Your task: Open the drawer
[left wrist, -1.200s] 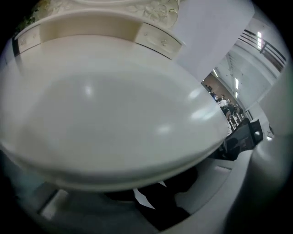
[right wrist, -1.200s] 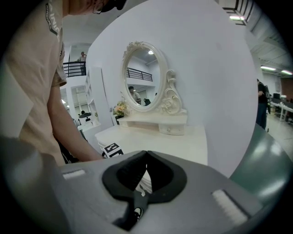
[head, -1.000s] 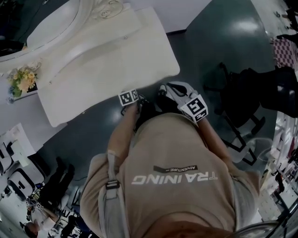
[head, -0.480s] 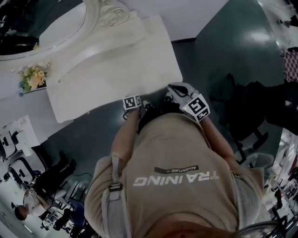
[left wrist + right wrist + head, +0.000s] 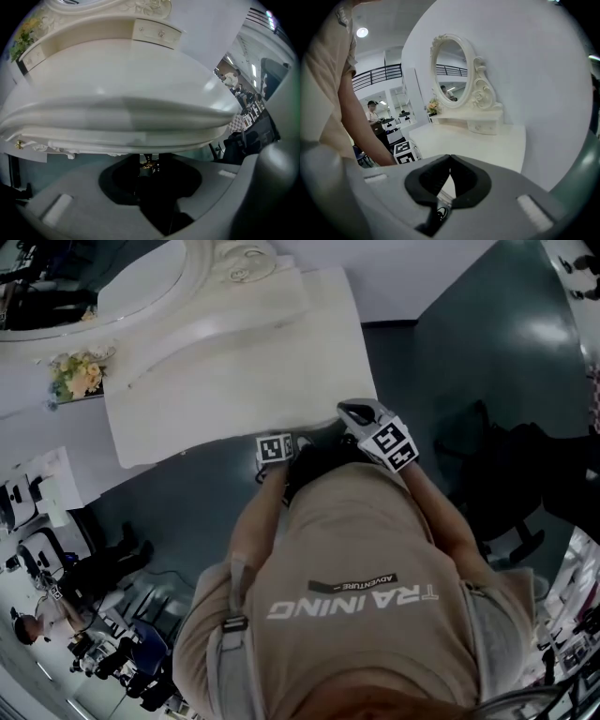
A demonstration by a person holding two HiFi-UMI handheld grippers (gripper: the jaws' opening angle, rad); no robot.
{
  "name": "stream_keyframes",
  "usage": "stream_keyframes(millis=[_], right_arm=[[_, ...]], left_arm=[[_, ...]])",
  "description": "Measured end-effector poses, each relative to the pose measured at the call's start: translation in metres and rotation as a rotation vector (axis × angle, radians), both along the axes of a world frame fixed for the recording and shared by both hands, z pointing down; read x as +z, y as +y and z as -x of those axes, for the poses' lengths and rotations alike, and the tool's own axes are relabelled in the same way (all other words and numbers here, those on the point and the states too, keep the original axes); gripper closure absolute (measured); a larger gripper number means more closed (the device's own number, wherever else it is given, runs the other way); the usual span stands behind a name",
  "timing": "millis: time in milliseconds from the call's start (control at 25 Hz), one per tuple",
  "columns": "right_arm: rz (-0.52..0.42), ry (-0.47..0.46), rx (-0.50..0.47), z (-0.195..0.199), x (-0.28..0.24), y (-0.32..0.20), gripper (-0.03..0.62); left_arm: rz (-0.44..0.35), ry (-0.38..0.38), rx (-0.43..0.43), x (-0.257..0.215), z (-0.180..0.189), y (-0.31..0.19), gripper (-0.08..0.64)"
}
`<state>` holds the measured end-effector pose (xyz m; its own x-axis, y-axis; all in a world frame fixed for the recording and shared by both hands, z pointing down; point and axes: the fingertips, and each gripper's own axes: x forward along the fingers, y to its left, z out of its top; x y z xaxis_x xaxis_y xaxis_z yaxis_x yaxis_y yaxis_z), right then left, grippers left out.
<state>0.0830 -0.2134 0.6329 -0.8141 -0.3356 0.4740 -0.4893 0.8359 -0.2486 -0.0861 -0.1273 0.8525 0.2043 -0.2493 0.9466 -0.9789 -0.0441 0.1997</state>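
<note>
— Left gripper view: what sits between the jaws?
— A small brass knob. The left gripper has its jaws drawn in to a narrow gap, one on each side of that knob and pressed against it.
— And the drawer?
— Straight ahead of that gripper, under the overhanging edge of the white tabletop. The edge runs just above the jaws and hides the drawer front, so only the knob shows.
— What about the other hand?
— The right gripper has its jaws closed tip to tip with nothing between them. It is held off the table's front corner, with the tabletop ahead of it and an oval mirror at the far end.
— How do the two stand to each other?
— Side by side, near each other. The left gripper's marker cube shows low to the left of the right jaws.
</note>
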Motion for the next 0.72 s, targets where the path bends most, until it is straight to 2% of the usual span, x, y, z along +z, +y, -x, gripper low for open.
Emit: stream_keyframes(millis=[280, 560, 720], right_arm=[[0.035, -0.031, -0.055, 0.022, 0.008, 0.006, 0.589], [0.062, -0.022, -0.033, 0.039, 0.020, 0.024, 0.589], [0.062, 0.023, -0.002, 0.044, 0.016, 0.042, 0.589]], left_arm=[[0.025, 0.002, 0.005, 0.003, -0.009, 0.027, 0.431], [0.029, 0.016, 0.047, 0.010, -0.001, 0.042, 0.431], [0.011, 0.043, 0.083, 0.008, -0.005, 0.053, 0.430]])
